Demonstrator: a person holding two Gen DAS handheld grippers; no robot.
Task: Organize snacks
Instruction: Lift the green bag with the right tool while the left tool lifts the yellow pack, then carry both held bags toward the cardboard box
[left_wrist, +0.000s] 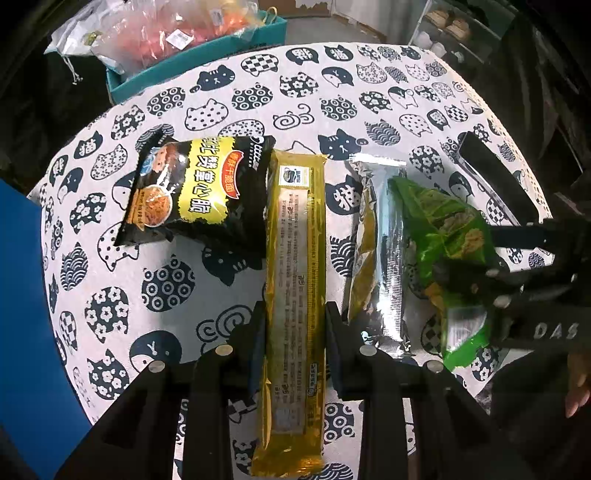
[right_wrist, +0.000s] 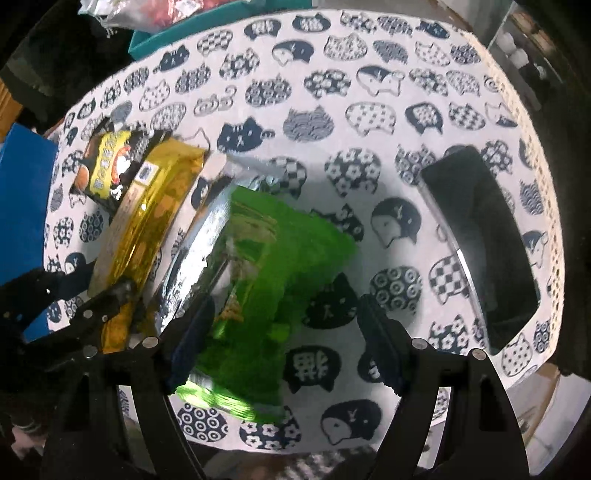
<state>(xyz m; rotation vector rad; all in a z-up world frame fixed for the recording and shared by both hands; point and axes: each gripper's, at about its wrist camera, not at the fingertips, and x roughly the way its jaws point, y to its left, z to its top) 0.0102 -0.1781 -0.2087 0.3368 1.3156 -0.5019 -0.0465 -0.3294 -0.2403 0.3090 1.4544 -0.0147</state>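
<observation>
A long gold snack pack (left_wrist: 295, 280) lies on the cat-print tablecloth (left_wrist: 236, 110). My left gripper (left_wrist: 294, 332) is shut on its near half. A black and yellow noodle bag (left_wrist: 192, 188) lies to its left, touching it. A silver pack (left_wrist: 384, 251) lies to its right. A green snack bag (left_wrist: 447, 243) leans on the silver pack. My right gripper (right_wrist: 286, 332) is open, with the blurred green bag (right_wrist: 258, 295) between its jaws, against the left one. The gold pack (right_wrist: 147, 218) and silver pack (right_wrist: 199, 243) also show in the right wrist view.
A black phone (right_wrist: 484, 236) lies on the table at the right. A teal box (left_wrist: 199, 62) with bagged snacks stands beyond the far left edge. A blue box (left_wrist: 26, 310) sits at the left edge. The table is round with its rim close.
</observation>
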